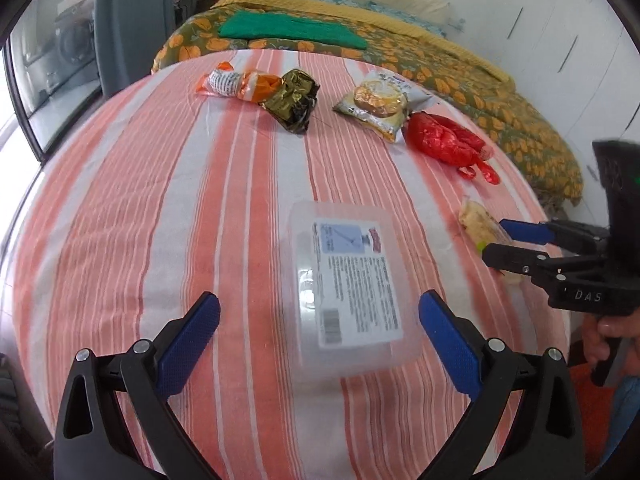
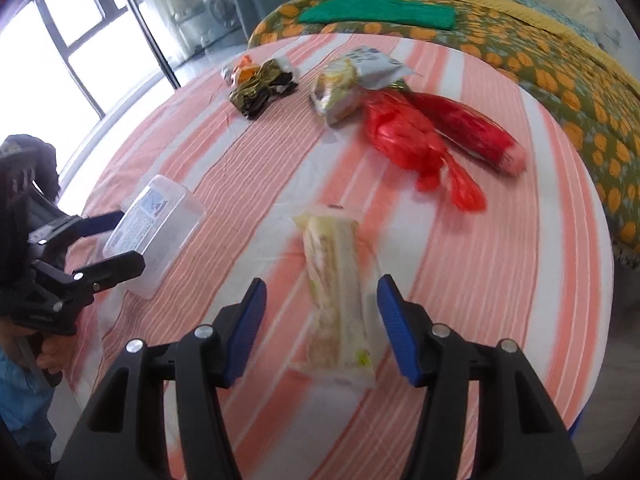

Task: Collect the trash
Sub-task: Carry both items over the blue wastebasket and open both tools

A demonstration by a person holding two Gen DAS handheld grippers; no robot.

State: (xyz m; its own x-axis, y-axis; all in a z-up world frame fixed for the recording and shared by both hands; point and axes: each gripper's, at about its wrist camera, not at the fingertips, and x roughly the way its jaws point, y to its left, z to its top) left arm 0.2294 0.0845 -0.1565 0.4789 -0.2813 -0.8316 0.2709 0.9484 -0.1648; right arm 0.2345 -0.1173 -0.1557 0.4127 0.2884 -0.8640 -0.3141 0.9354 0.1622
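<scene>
Over the pink-and-white striped bedsheet (image 1: 160, 200), from the left wrist, we hold our left gripper (image 1: 320, 328) with fingers apart around a clear plastic lidded box with a printed label (image 1: 352, 280), not touching it. From the right wrist, our right gripper (image 2: 322, 320) straddles a pale crumpled plastic wrapper (image 2: 340, 292), blue pads (image 2: 394, 328) clear of it. A red plastic bag (image 2: 404, 140) lies beyond.

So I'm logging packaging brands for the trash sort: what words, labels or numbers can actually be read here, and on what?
"DAS": on the black body of the right gripper, left wrist view; it may run on out of sight.
White label on the clear plastic box: printed text and a barcode, too blurred to read.
Biscuit packet: print too small to read.
Orange-and-white wrapper: print unreadable.
</scene>
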